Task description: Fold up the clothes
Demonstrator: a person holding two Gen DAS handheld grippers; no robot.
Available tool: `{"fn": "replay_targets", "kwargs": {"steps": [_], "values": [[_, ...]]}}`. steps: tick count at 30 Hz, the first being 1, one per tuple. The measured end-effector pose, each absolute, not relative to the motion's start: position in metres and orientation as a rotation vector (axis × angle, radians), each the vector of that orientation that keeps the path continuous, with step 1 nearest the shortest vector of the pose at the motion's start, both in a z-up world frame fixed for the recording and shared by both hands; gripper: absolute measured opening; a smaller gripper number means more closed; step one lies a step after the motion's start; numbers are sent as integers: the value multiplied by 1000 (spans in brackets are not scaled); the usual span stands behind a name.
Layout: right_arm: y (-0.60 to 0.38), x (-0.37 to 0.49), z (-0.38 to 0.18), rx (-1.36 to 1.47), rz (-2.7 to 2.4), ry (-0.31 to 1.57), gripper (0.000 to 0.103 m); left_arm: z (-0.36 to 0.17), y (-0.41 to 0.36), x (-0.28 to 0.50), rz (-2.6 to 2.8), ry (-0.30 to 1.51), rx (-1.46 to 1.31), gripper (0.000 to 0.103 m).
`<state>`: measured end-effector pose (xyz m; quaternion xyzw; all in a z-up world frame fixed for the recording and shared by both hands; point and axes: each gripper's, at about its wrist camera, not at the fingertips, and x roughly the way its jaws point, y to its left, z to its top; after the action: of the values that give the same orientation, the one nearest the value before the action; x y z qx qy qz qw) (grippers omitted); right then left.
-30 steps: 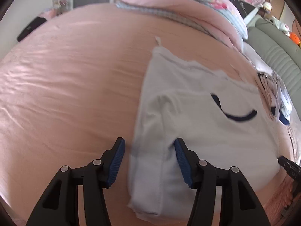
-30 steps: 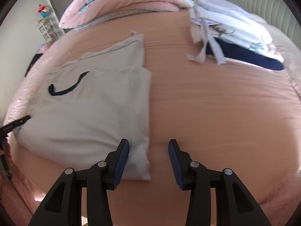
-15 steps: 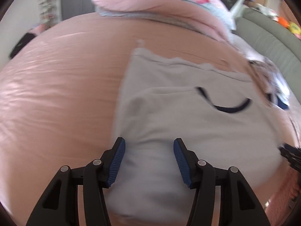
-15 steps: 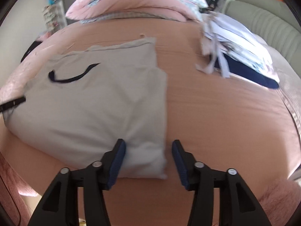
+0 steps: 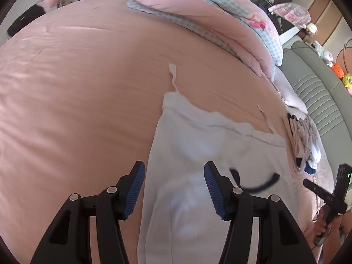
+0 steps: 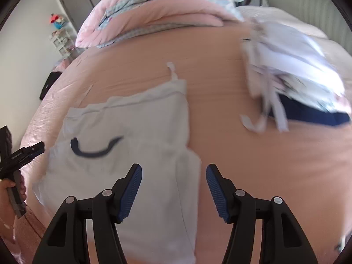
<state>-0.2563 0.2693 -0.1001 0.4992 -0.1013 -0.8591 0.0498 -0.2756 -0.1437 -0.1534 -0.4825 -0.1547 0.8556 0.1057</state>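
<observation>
A pale grey garment (image 5: pixel 198 154) with a dark blue curved mark (image 5: pixel 255 184) lies part-folded on the pink bed sheet (image 5: pixel 77 99). It also shows in the right wrist view (image 6: pixel 132 136). My left gripper (image 5: pixel 173 189) is open and empty, over the garment's left edge. My right gripper (image 6: pixel 173 189) is open and empty, over the garment's right edge. Each gripper shows at the edge of the other's view.
A heap of white and navy clothes (image 6: pixel 292 79) lies at the right of the bed. A folded pink and checked quilt (image 6: pixel 158 15) lies at the far end. A grey sofa (image 5: pixel 316 94) stands beyond the bed.
Both grippers have moved forward along the garment's side edges toward its far end. The jaws stay open.
</observation>
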Motion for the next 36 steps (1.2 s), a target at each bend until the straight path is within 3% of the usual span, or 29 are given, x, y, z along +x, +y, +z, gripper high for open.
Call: {"fn": "replay_targets", "kwargs": {"steps": [8,12,17,19,20,21,22,23,24,25,30,36], "values": [[287,-352,-145,1710,-2487,-430,59,-181,-137,-350,2467,-470,-1507,54],[294,-379,-156,1676,-2455,-491,64,-183,-134,-359,2468,-476,-1448,64],[281,-399,-158,1656,-2444,-408,63,-184,-124,-364,2485,-480,-1388,64],[270,-403,-157,1664,-2432,-299,62,-185,-109,-370,2492,-357,-1423,63],[266,-404,-156,1667,-2424,-241,61,-185,-103,-372,2498,-296,-1433,58],[263,-405,-155,1664,-2428,-195,57,-185,-98,-374,2511,-251,-1440,36],[262,-404,-153,1651,-2435,-175,42,-184,-96,-376,2506,-235,-1447,8],[262,-404,-152,1630,-2424,-197,22,-183,-97,-377,2484,-251,-1449,6],[264,-405,-150,1613,-2405,-251,11,-180,-98,-377,2474,-257,-1445,6],[264,-404,-147,1605,-2408,-272,7,-176,-99,-377,2464,-263,-1442,6],[253,-381,-111,1452,-2481,-223,6,-137,-104,-350,2483,-247,-1292,6],[255,-299,-50,1198,-2522,-140,6,-84,-98,-268,2483,-76,-1099,6]]}}
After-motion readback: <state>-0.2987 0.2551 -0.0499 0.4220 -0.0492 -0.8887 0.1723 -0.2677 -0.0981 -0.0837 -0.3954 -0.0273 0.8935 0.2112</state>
